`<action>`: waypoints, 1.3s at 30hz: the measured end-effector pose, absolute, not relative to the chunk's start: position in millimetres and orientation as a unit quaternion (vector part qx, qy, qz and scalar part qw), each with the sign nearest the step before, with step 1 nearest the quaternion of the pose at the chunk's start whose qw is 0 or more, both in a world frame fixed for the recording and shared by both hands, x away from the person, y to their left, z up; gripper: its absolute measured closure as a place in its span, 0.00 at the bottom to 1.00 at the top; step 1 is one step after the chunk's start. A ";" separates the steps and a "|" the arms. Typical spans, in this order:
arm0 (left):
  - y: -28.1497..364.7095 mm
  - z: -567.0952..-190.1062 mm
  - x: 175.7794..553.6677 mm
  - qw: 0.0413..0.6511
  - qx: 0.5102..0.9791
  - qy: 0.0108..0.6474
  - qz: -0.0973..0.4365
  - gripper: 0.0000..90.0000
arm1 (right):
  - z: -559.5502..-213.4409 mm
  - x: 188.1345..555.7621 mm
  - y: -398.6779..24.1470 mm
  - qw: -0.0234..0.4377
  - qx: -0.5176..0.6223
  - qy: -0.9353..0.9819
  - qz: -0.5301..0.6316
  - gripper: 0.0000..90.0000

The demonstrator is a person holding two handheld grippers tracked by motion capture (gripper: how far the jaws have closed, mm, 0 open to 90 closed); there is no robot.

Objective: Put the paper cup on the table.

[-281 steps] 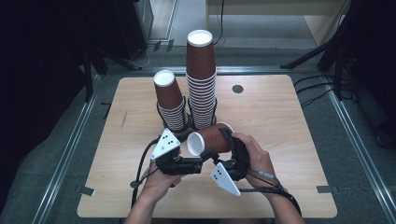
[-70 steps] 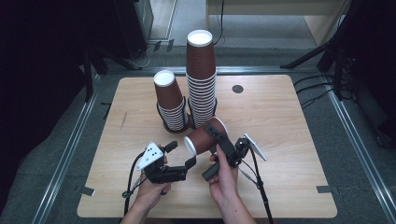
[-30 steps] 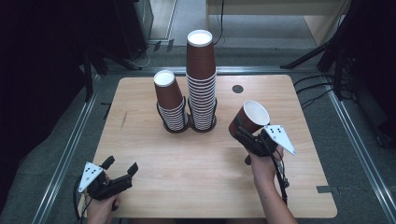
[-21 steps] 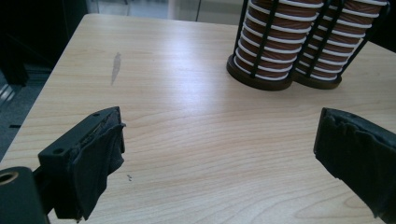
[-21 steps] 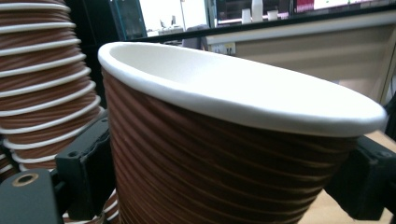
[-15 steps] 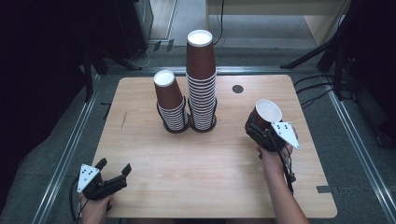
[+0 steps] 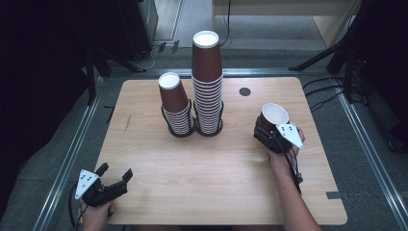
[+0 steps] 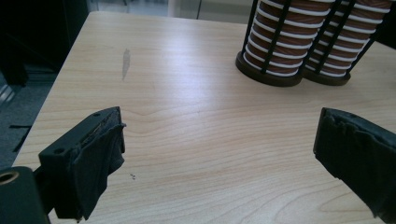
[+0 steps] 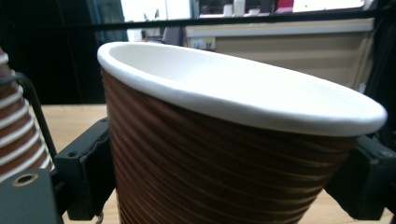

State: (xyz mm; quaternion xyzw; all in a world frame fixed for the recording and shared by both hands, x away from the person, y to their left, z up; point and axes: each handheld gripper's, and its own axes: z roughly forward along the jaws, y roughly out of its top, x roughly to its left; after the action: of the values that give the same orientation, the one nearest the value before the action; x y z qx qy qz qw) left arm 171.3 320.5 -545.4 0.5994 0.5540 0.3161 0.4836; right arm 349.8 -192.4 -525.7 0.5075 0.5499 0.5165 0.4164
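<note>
Cup (image 7: 273, 117) of ribbed brown paper sits clamped in the right claw (image 7: 270, 136), right of frame centre in the high view, mouth up, slightly tilted. It looks light and crushable, so a gentle squeeze on the ribbed wall suits best. Left claw (image 7: 114, 182) gapes wide and empty, lower left. Two racked stacks (image 7: 197, 96) stand behind on the counter (image 7: 216, 168).

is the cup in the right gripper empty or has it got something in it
Empty as far as shown: the cup in the right gripper shows bare white inside; its bottom is hidden.
</note>
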 end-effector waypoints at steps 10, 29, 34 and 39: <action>326.2 -548.8 172.5 0.490 0.590 0.566 0.301 0.03 | -536.3 360.0 -194.1 0.428 0.517 0.587 0.454 0.11; 327.7 -550.1 173.0 0.495 0.590 0.569 0.289 0.03 | -538.7 350.1 -199.8 0.403 0.522 0.602 0.449 0.08; 327.2 -550.2 173.3 0.494 0.589 0.570 0.290 0.03 | -536.2 348.0 -202.7 0.380 0.525 0.611 0.455 0.04; 326.8 -550.4 173.4 0.492 0.591 0.570 0.289 0.03 | -533.1 346.3 -203.8 0.361 0.526 0.617 0.460 0.00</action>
State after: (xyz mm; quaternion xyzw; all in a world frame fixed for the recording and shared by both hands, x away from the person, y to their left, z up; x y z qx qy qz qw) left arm 173.4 326.8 -550.4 0.5909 0.5700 0.2892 0.4922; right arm 346.3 -203.8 -533.1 0.5264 0.6169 0.4604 0.3611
